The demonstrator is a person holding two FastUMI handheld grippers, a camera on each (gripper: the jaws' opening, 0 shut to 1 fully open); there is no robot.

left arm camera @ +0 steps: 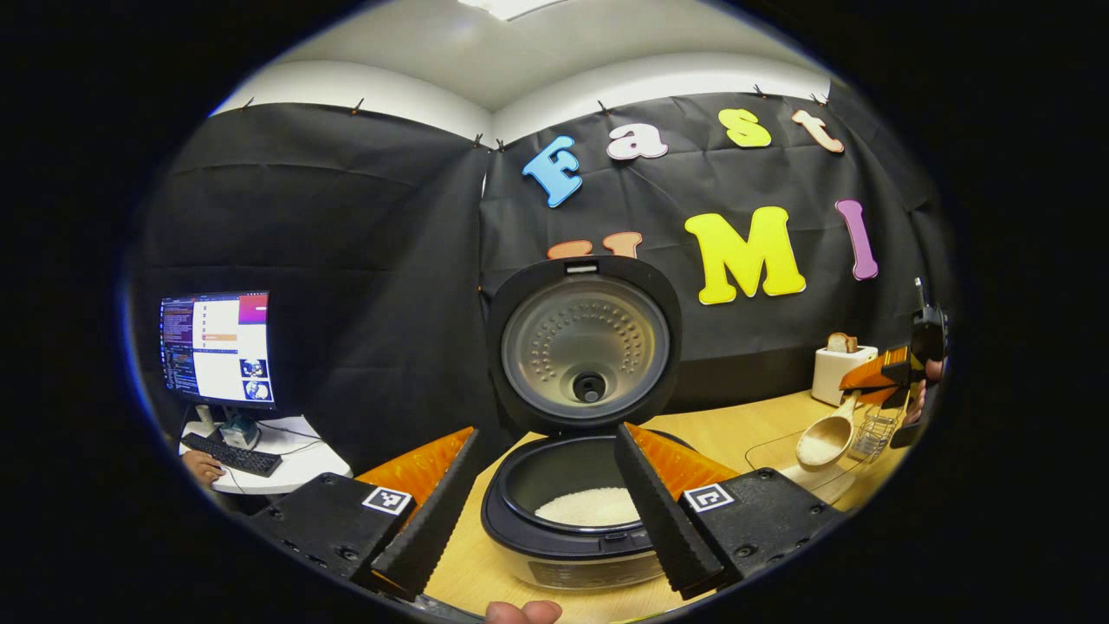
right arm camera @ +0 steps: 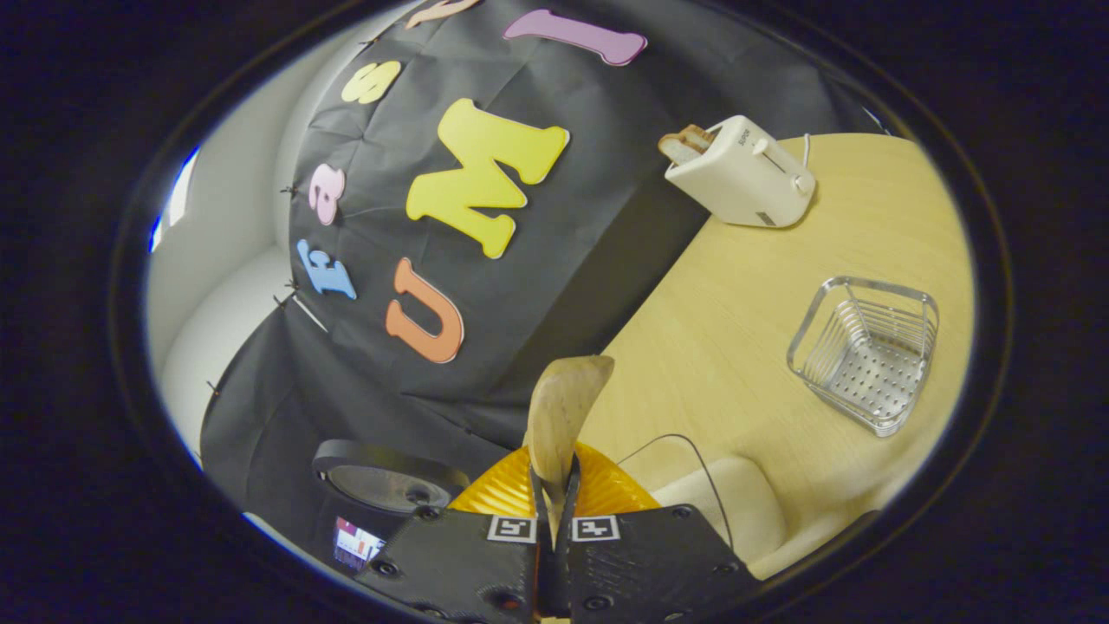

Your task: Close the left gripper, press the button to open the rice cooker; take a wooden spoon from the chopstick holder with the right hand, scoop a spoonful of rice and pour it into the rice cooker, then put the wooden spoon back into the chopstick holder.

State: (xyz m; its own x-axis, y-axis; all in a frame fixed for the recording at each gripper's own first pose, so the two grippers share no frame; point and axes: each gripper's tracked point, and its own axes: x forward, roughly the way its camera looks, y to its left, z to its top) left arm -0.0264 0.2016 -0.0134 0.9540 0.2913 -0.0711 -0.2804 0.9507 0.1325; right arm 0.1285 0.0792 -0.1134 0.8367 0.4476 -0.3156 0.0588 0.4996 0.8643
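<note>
— Two grippers, then. How does each one stand?

— Seen in the left gripper view, the left gripper [left arm camera: 544,511] has its fingers spread wide with nothing between them, and the rice cooker [left arm camera: 576,520] sits just ahead of it on the table [left arm camera: 745,429]. The right gripper [right arm camera: 554,511] has its jaws pressed together on the handle of the wooden spoon [right arm camera: 561,407].

— Where is the cooker's lid?

— The lid [left arm camera: 585,347] stands upright at the back, its metal inner plate facing the camera. White rice [left arm camera: 589,505] lies in the pot.

— And the spoon?

— In the left gripper view it hangs off to the right, above the table, bowl down and tilted, with rice in the bowl. It is well apart from the cooker. A wire chopstick holder [left arm camera: 873,433] stands just beside it. In the right gripper view the spoon points forward, away from the camera.

— Anything else on the table?

— A white toaster [right arm camera: 745,173] with bread in its slot, near the cloth wall. Beside the table, a monitor [left arm camera: 217,347] and keyboard [left arm camera: 232,455] sit on a small desk.
</note>
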